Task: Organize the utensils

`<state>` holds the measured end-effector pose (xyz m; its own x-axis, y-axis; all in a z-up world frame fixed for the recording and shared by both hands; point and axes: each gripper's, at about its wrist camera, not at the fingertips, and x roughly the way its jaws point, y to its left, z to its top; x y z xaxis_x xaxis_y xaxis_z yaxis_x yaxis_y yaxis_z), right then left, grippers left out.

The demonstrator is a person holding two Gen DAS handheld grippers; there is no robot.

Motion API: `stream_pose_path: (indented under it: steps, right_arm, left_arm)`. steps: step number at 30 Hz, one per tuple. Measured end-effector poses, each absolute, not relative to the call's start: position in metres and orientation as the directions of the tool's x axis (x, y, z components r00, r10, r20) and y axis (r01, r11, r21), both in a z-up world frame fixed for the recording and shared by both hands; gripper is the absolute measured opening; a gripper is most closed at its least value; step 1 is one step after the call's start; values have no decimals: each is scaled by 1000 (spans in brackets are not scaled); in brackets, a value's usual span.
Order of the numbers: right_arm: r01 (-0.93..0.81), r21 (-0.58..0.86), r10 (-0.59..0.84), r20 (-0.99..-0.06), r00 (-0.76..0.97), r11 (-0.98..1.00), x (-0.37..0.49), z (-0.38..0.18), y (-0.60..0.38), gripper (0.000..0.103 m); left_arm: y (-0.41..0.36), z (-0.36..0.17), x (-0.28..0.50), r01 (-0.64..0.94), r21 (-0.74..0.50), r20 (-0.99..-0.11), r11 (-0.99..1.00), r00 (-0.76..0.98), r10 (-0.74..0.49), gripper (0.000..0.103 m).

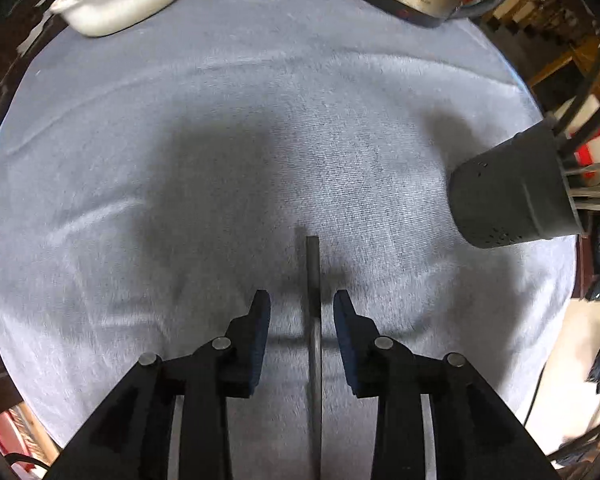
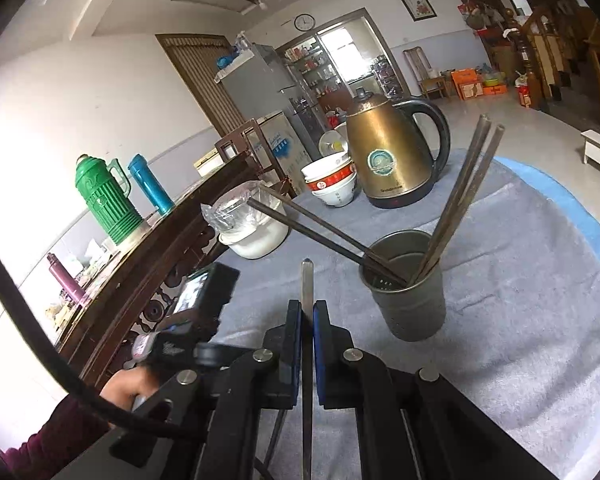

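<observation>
Standing on the grey-towelled bench point(image 2: 520, 320), one dark perforated metal cup point(image 2: 408, 292) holds four chopsticks. The right gripper point(image 2: 307, 316) pinches one dark chopstick point(image 2: 307, 280); the left gripper point(image 1: 302, 312), jaws wide, straddles another chopstick point(image 1: 313, 276) lying flat.

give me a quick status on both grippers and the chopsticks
Left gripper open, straddling a chopstick on the cloth. Right gripper shut on another chopstick. Holder cup ahead, four chopsticks in it; path looks clear.
</observation>
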<state>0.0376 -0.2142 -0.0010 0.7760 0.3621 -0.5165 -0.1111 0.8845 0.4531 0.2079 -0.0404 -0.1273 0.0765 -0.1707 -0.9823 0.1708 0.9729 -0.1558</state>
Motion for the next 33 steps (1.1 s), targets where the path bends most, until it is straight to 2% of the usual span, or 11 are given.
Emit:
stream_pose_path:
  steps: [2, 4, 5, 10, 16, 24, 33]
  right_arm:
    - [-108, 455, 361, -518, 775, 884, 38, -3, -213, 6]
    - [-109, 461, 368, -522, 770, 881, 39, -5, -213, 6]
    - [-109, 463, 370, -523, 767, 880, 40, -6, -212, 6]
    - [-120, 443, 365, -524, 769, 889, 38, -5, -205, 6]
    - [-130, 420, 343, -484, 805, 898, 29, 10, -207, 6]
    - [-128, 404, 302, -403, 864, 906, 18, 36, -212, 6]
    - [-134, 369, 246, -274, 930, 920, 9, 72, -219, 6]
  left_arm:
    - [-44, -129, 210, 171, -151, -984, 974, 67, -164, 29]
    - [-48, -131, 211, 198, -152, -984, 968, 58, -166, 18]
    - [-50, -132, 211, 207, -143, -985, 968, 61, -159, 8]
    - [-43, -130, 207, 189, -181, -979, 965, 54, -194, 6]
    - [-40, -69, 175, 270, -237, -942, 933, 170, -288, 6]
    - [-46, 16, 139, 330, -162, -869, 930, 399, -293, 6]
    - [-45, 64, 123, 305, -101, -775, 947, 573, -267, 6]
